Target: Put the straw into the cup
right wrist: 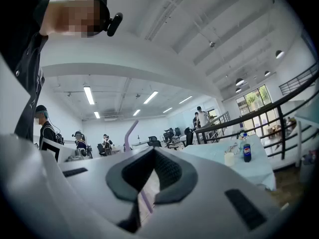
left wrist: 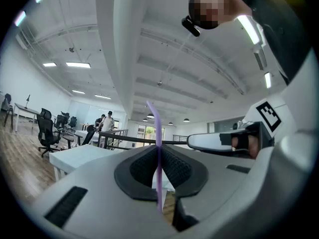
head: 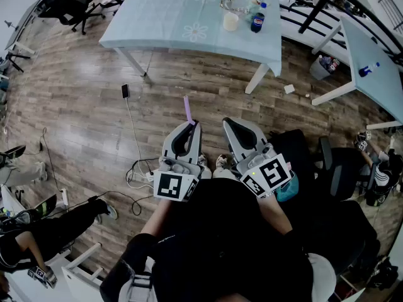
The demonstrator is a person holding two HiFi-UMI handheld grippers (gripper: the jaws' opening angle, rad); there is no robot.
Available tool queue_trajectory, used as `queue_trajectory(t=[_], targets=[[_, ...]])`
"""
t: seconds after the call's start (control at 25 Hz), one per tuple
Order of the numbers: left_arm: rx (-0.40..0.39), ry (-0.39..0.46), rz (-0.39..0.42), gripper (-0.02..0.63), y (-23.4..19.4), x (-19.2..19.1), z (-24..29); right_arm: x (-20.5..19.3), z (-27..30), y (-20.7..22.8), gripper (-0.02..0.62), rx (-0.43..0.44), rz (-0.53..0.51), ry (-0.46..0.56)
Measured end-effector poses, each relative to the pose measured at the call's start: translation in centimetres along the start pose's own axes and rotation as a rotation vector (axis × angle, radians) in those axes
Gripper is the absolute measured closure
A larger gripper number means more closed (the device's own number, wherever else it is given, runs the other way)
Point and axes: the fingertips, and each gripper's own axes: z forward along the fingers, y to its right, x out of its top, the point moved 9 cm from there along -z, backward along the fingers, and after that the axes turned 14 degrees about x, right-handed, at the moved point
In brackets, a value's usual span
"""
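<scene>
A purple straw (head: 187,110) sticks up from the tip of my left gripper (head: 191,126), which is shut on it. In the left gripper view the straw (left wrist: 158,148) runs upright through the closed pads. My right gripper (head: 228,124) is held just to the right of the left one, shut with nothing in it. Both hang over the wood floor, close to my body. The pale cup (head: 231,21) stands on the far light-blue table (head: 164,17), well away from both grippers. It also shows small in the right gripper view, as a cup (right wrist: 229,158) on that table.
A dark soda bottle (head: 257,22) stands right beside the cup, with some clutter (head: 234,2) behind it. A phone on a cable (head: 125,91) lies on the floor. Office chairs (head: 343,168) sit to my right, a second table (head: 371,61) at far right, and people (head: 44,231) at the left.
</scene>
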Motion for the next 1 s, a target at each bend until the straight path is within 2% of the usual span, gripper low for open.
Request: queue_trajectory(t=[0.16,0.56,0.76,1.0], targets=[[0.018,-0.009,0.026,0.577,0.9,-0.4,-0.4,-0.4,-0.5,-0.1,0.588,0.034,-0.004,0.0],[-0.041,0.014,0.032,0.577,2.8,-0.1,1.0,-0.3,-1.6,0.5,0.588,0.013,-0.001,-0.01],[-0.027,0.009,0.031,0.577,1.6,-0.2,1.2,-0.3,-0.5,0.8,0.588,0.016,-0.006,-0.003],[-0.012,0.024,-0.02,0.577,-1.3,0.2,1.6,0.0,2.0,0.6,0.588,0.018,-0.02,0.002]])
